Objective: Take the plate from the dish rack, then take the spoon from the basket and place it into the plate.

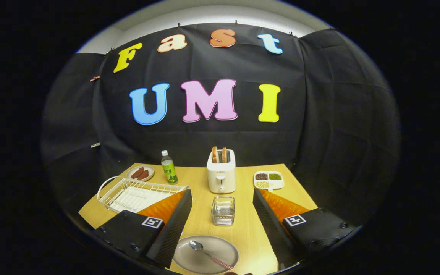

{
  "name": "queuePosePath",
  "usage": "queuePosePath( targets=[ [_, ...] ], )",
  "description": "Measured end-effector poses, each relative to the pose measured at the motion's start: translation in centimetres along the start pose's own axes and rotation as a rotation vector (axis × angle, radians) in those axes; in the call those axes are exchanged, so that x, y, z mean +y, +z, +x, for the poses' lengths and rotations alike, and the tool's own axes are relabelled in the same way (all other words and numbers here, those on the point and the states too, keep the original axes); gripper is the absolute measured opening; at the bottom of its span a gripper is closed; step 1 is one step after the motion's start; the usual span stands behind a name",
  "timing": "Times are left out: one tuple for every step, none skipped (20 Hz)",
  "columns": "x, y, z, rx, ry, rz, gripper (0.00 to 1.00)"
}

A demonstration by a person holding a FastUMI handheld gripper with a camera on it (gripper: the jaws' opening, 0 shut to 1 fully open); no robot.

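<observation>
One spoon (209,255) lies diagonally in one plate (220,244), bowl toward the dish rack (136,193). Gripper (222,229) wide open, empty.

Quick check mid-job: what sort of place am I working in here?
Likely a staged kitchen tabletop in a cloth-walled booth: a toaster holding bread, a wire dish rack, and a plate with a spoon between the open tongs.
</observation>
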State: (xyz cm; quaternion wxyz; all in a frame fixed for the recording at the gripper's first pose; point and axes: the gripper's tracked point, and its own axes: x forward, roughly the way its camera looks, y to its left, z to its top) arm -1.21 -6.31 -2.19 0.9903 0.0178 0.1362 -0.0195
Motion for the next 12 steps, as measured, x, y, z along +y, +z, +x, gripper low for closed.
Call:
queuePosePath(
  targets=[
    [-0.6,1.1,-0.7,-0.027,-0.024,-0.001,0.99],
    [-1.0,2.0,-1.4,-0.051,-0.046,0.001,0.99],
    [-1.3,2.9,-2.1,-0.071,-0.060,0.010,0.99],
    [-1.6,3.6,-2.9,-0.088,-0.071,0.021,0.99],
    [-1.9,4.3,-3.6,-0.105,-0.082,0.031,0.99],
    [-2.5,5.0,-4.1,-0.123,-0.094,0.038,0.99],
    [-2.9,5.6,-4.5,-0.138,-0.104,0.044,0.99],
    [-3.2,6.0,-4.7,-0.149,-0.109,0.050,0.99],
    [-3.3,6.2,-4.9,-0.154,-0.109,0.054,0.99],
    [-3.5,6.3,-4.9,-0.155,-0.108,0.055,0.99],
    [-3.9,6.3,-4.9,-0.155,-0.106,0.056,0.99],
    [-4.0,6.3,-4.6,-0.155,-0.102,0.057,0.99]
  ],
)
